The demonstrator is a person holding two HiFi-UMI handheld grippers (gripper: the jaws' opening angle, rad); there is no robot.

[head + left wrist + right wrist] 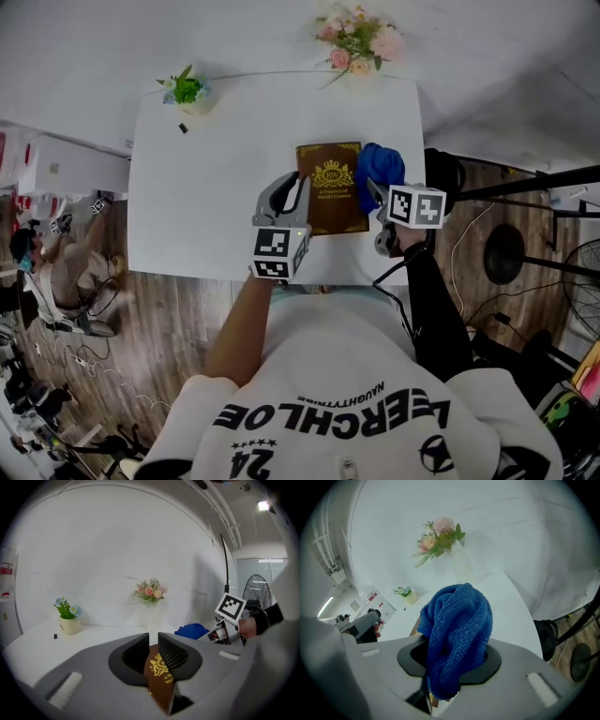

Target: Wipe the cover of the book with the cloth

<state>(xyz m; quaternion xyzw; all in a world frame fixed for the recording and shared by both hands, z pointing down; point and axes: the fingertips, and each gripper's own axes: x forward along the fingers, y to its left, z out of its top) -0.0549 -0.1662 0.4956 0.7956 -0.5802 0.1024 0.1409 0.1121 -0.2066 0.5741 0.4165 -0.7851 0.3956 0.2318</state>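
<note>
Book (333,202) at 3 o'clock on the table (206,206), clamped along its 9 o'clock edge by left gripper (153,643) (likely to steady it), blue cloth (457,620) bunched tight in right gripper (457,656) at cover's 2 o'clock, ready for wiping.

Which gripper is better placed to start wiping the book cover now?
Right. The right gripper is shut on the blue cloth beside the book; the left gripper grips the book's edge.

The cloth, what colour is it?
Bright blue; the cloth shows best in the right gripper view.
</note>
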